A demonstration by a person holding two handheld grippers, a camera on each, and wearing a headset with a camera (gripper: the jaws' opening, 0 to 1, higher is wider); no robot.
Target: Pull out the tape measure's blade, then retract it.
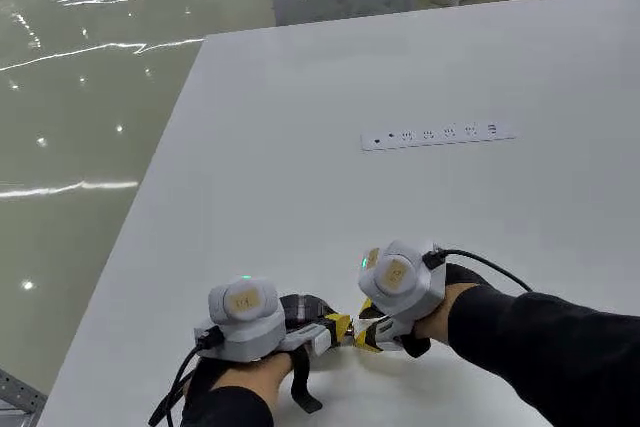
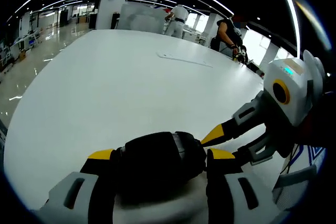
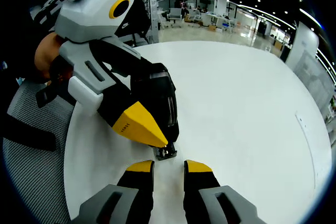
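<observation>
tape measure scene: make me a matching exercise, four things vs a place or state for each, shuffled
1 tape measure
2 left gripper
3 right gripper
4 power strip

a white, farther back on the table
b jaws slightly apart, just short of the blade's hook
c black case, clamped between two jaws
d shut around the case

Pairs: 1c, 2d, 3b, 4a
</observation>
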